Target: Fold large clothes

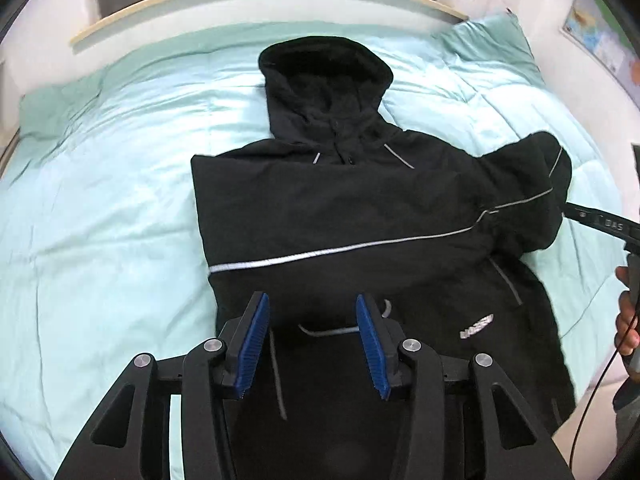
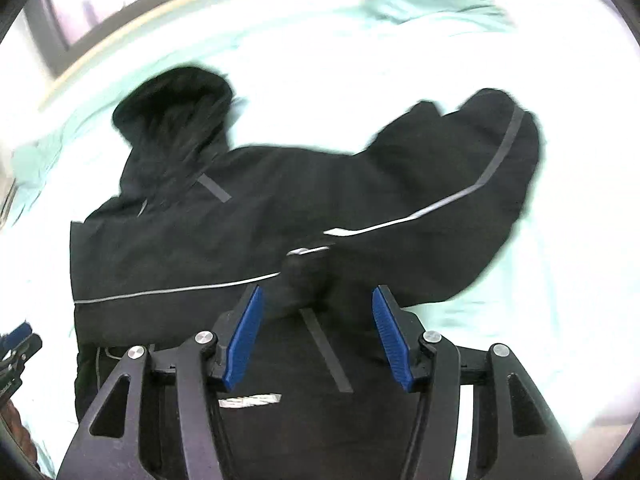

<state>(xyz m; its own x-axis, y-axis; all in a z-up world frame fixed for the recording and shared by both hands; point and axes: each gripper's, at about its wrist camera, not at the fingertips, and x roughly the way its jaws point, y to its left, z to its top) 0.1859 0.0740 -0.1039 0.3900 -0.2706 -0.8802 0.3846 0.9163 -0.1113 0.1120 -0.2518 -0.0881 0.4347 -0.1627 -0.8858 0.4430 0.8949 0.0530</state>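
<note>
Both tools, left (image 1: 312, 344) and right (image 2: 318, 336), gape above black hoodie (image 1: 360, 216) on bed (image 1: 100, 200).

A hooded jacket (image 1: 360, 220) is spread on the bed (image 1: 100, 200), hood (image 1: 324, 76) toward the headboard edge (image 1: 256, 4). One sleeve (image 1: 528, 188) is bunched toward the bed's right edge; a pillow (image 1: 488, 44) is placed at the far right corner.
</note>
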